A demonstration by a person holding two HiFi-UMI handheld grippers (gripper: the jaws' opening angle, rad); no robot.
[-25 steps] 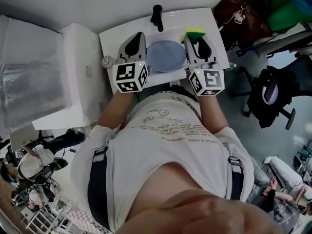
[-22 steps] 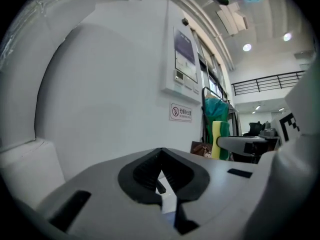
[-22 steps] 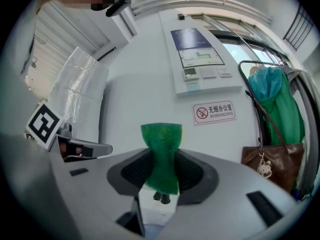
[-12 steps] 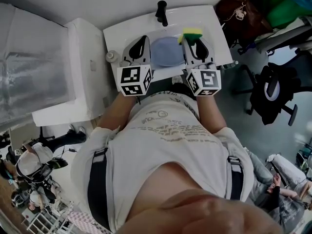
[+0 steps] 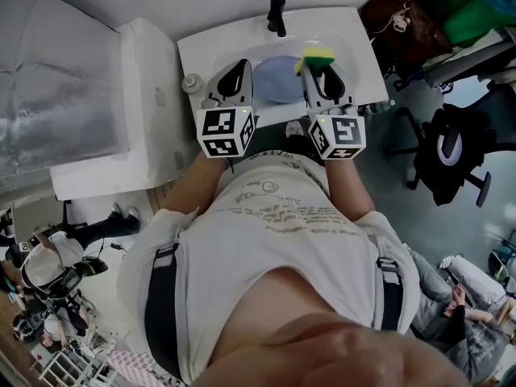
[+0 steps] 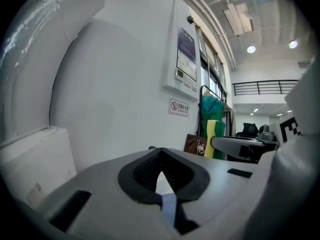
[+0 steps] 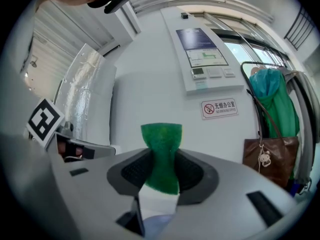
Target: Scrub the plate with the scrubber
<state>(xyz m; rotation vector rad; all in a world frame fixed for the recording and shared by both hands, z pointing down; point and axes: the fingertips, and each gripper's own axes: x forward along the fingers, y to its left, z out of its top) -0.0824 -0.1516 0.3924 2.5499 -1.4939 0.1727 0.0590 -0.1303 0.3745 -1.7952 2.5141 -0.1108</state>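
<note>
Right hand-held gripper (image 5: pixel 317 65) clamped on scrubber (image 5: pixel 318 54), beside plate (image 5: pixel 278 81), left hand-held gripper (image 5: pixel 243 68) pinching plate rim

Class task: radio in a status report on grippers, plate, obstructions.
Left gripper jaws together, beside plate. Right gripper shut on scrubber, by plate's right edge. Plate in sink, nothing blocking.

The plate (image 5: pixel 279 79) is round and pale blue, lying low in the white basin at the upper centre of the head view, its left rim a thin blue sliver between the closed left tool (image 5: pixel 240 69). The scrubber (image 5: pixel 319 55), yellow sponge backed with green scouring pad, stands pinched at its waist in the right tool (image 5: pixel 317 68), over the plate's right edge.
</note>
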